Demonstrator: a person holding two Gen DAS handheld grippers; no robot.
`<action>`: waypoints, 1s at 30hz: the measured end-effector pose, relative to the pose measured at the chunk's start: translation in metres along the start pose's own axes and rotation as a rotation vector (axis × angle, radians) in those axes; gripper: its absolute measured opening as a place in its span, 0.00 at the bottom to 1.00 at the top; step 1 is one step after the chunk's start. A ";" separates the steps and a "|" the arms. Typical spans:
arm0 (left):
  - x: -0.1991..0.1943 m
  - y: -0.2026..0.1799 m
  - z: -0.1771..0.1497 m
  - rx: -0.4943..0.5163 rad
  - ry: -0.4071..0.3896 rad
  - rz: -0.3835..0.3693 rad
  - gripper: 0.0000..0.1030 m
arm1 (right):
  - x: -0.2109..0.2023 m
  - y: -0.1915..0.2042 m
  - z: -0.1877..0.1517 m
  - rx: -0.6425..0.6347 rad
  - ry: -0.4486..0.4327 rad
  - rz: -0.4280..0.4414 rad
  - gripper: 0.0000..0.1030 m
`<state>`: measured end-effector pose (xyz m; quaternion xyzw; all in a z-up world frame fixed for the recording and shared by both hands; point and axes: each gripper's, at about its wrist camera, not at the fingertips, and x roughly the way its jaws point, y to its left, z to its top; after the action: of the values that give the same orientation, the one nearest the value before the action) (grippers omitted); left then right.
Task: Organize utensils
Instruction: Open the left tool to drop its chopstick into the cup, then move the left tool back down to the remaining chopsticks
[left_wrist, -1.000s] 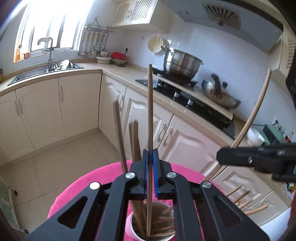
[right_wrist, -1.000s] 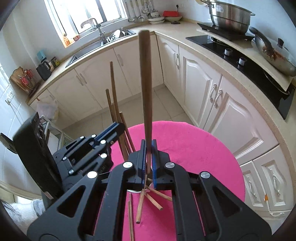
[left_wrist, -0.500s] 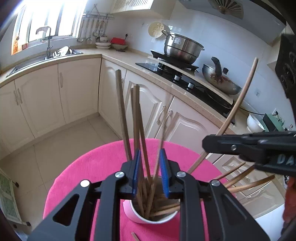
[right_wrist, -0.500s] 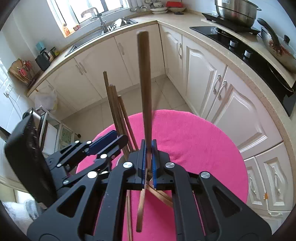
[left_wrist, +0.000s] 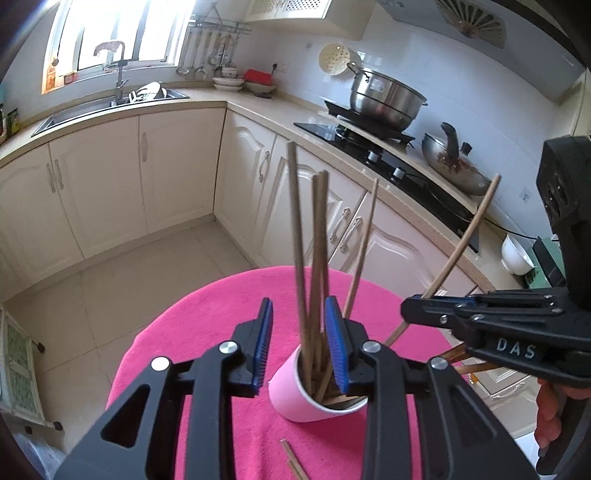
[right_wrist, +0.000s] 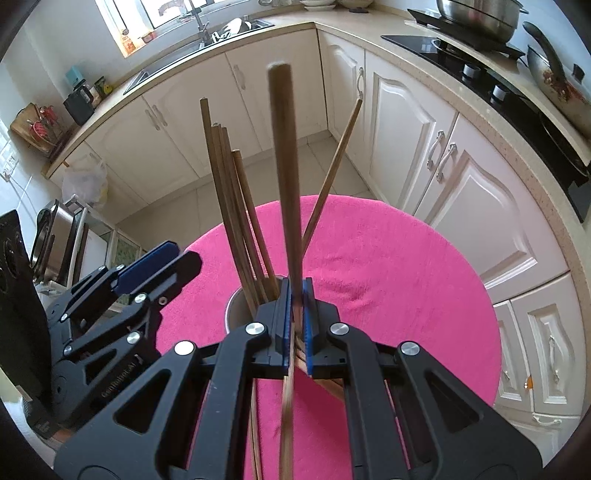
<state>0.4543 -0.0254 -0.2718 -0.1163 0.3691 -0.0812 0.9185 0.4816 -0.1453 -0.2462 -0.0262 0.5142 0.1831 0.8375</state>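
Your left hand-held gripper (left_wrist: 299, 341) tilts down over the pink cup (left_wrist: 295, 391), which stands on the pink-covered round worktop (left_wrist: 207, 332). Its jaws have just been opening; the blue pads (left_wrist: 265, 343) stand apart on either side of the chopsticks in the cup (left_wrist: 314, 258) without pressing on them. Your right hand-held gripper (right_wrist: 294, 321) points more steeply down, with its pads pressed together on a single chopstick (right_wrist: 284, 177), which rises nearly upright between them, with the cup's rim (right_wrist: 233, 306) just beyond the jaws.

The left wrist view shows the cup's pink outside, a loose chopstick (left_wrist: 291, 458) lying on the cloth in front of it, more loose sticks (left_wrist: 458, 360) behind the right hand-held gripper, and fingers (left_wrist: 550, 413) on its handle. The right wrist view shows the held chopstick's lower end passing below the pads, blurred, over other sticks lying on the cloth (right_wrist: 255, 435).
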 end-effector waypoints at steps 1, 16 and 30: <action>-0.001 0.001 0.000 -0.002 0.006 0.003 0.28 | -0.001 0.001 0.000 0.004 -0.001 -0.001 0.06; -0.020 -0.004 -0.011 0.014 0.055 -0.019 0.33 | -0.032 0.000 -0.010 0.070 -0.040 0.004 0.16; -0.047 -0.014 -0.021 0.056 0.075 -0.034 0.36 | -0.084 -0.002 -0.039 0.123 -0.162 -0.064 0.43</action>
<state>0.4050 -0.0314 -0.2517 -0.0935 0.3989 -0.1113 0.9054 0.4151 -0.1801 -0.1916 0.0237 0.4539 0.1257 0.8818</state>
